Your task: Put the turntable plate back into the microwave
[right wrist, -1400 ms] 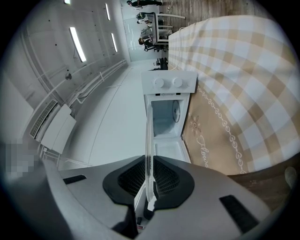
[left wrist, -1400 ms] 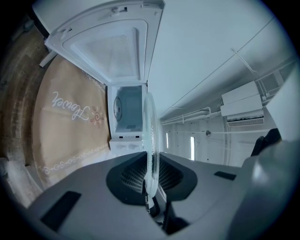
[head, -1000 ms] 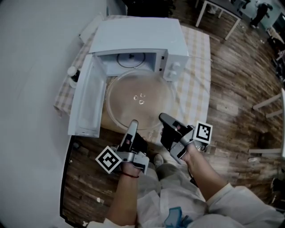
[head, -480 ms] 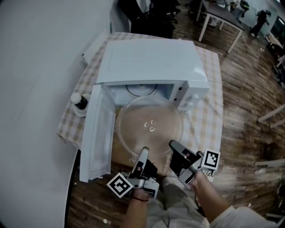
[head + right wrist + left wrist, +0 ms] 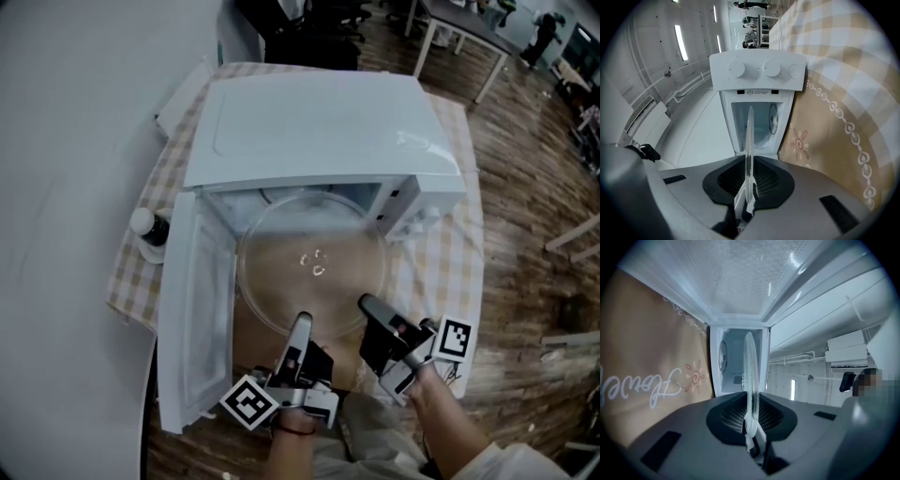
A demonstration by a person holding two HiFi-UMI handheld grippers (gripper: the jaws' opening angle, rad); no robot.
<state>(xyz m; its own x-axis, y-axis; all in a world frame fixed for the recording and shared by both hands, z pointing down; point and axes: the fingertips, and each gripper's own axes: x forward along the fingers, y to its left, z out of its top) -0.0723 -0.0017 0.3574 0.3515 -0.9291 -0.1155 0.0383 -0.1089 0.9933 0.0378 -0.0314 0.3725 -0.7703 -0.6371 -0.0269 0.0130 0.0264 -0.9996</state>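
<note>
The clear glass turntable plate (image 5: 314, 267) hangs level in front of the open white microwave (image 5: 309, 141), its far rim at the mouth of the cavity. My left gripper (image 5: 300, 330) is shut on the plate's near rim at the left, and my right gripper (image 5: 368, 306) is shut on the near rim at the right. In the left gripper view the plate (image 5: 751, 376) shows edge-on between the jaws, pointing into the cavity (image 5: 736, 362). The right gripper view shows the plate (image 5: 750, 140) the same way, below the control knobs (image 5: 754, 69).
The microwave door (image 5: 197, 309) stands swung open at the left, beside my left gripper. A small dark bottle with a white cap (image 5: 150, 230) stands left of the door. The checked tablecloth (image 5: 441, 253) covers the table; wooden floor lies to the right.
The plate and both grippers have moved toward the microwave; the plate's far rim now reaches the cavity mouth. The head view has shifted closer over the microwave.
</note>
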